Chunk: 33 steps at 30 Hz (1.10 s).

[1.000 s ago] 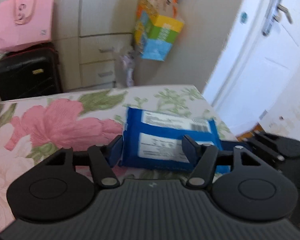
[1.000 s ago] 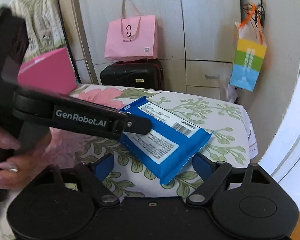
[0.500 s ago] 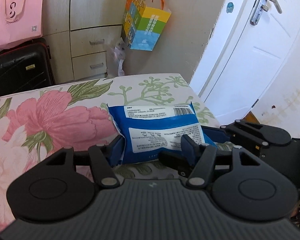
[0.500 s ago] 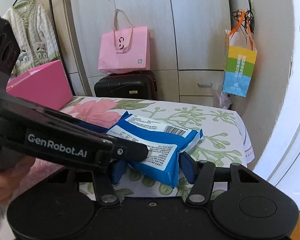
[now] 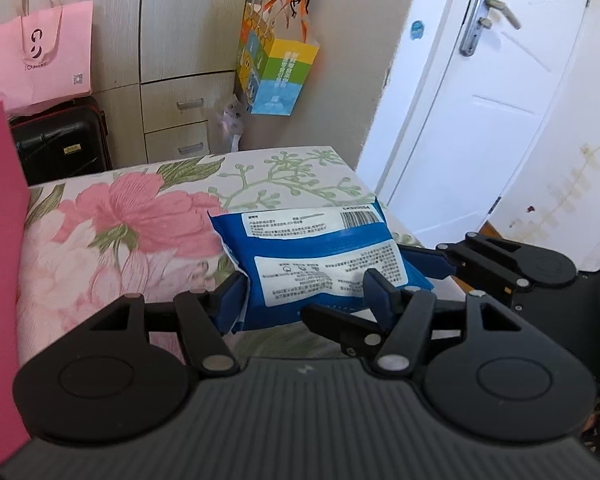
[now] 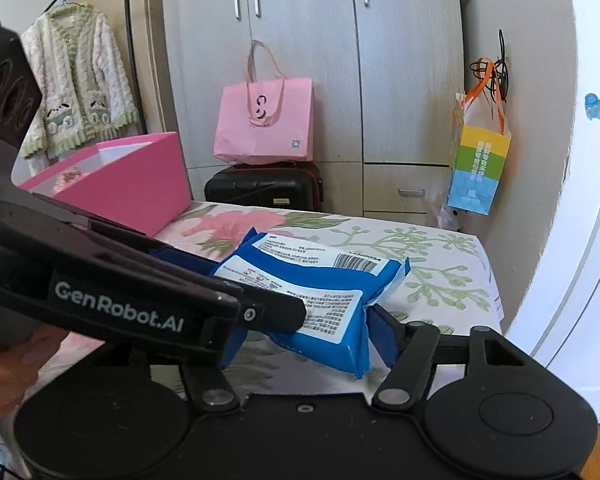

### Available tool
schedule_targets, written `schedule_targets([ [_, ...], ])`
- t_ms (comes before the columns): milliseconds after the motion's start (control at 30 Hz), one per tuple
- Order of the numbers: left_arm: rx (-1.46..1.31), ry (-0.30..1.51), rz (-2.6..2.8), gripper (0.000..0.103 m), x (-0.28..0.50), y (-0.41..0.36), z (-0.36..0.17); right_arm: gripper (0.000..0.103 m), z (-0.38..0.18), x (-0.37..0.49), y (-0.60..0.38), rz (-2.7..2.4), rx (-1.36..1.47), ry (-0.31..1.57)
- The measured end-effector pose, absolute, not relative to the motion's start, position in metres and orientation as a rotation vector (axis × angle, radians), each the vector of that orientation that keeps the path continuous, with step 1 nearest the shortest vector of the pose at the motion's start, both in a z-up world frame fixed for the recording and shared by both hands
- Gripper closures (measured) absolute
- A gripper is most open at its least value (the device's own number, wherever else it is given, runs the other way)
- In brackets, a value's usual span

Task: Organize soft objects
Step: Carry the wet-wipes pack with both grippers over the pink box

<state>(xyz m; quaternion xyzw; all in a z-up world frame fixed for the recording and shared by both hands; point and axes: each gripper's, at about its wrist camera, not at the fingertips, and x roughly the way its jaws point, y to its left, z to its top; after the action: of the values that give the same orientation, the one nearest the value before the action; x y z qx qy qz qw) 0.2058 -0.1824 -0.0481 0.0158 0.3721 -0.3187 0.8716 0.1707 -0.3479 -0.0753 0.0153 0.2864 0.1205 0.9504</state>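
A blue pack of wipes (image 5: pixel 320 256) with white labels hangs tilted just above the flowered bed (image 5: pixel 140 220). My left gripper (image 5: pixel 304 298) is shut on its near end, one blue pad at each side edge. In the right wrist view the same pack (image 6: pixel 312 292) lies between the fingers of my right gripper (image 6: pixel 306 340). Those jaws are opening: the right finger touches the pack's edge and a gap shows at the left finger. The left gripper's black arm crosses in front and hides part of the pack.
An open pink box (image 6: pixel 132 184) stands on the bed (image 6: pixel 440 264) to the left. A hand (image 6: pixel 8 368) holds the left tool. Beyond the bed are a black suitcase (image 6: pixel 260 188), a pink bag (image 6: pixel 264 128), a wardrobe and a white door (image 5: pixel 480 120).
The pack lay flat on the bed; both grippers closed in on it and it has risen off the cover. The right jaws narrowed, then widened a little. Both views moved up and back.
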Motion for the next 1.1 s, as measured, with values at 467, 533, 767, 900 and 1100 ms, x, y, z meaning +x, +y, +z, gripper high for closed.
schedule_targets([
  [467, -0.034, 0.814, -0.706, 0.041, 0.133, -0.120, -0.039, 0.021, -0.056, 0.099, -0.293, 0.272, -0.006, 0.601],
  [533, -0.035, 0.805, -0.704, 0.041, 0.121, -0.110, -0.037, 0.021, -0.054, 0.088, -0.284, 0.278, -0.015, 0.601],
  [767, -0.081, 0.786, -0.629, 0.042, 0.090, -0.074, -0.033, 0.023, -0.041, 0.054, -0.249, 0.310, -0.065, 0.572],
  [900, -0.083, 0.777, -0.603, 0.043, 0.075, -0.055, -0.026, 0.024, -0.037, 0.043, -0.225, 0.320, -0.127, 0.566],
  [1100, -0.104, 0.697, -0.562, 0.043, 0.060, -0.022, -0.003, 0.022, -0.017, 0.032, -0.197, 0.360, -0.156, 0.507],
])
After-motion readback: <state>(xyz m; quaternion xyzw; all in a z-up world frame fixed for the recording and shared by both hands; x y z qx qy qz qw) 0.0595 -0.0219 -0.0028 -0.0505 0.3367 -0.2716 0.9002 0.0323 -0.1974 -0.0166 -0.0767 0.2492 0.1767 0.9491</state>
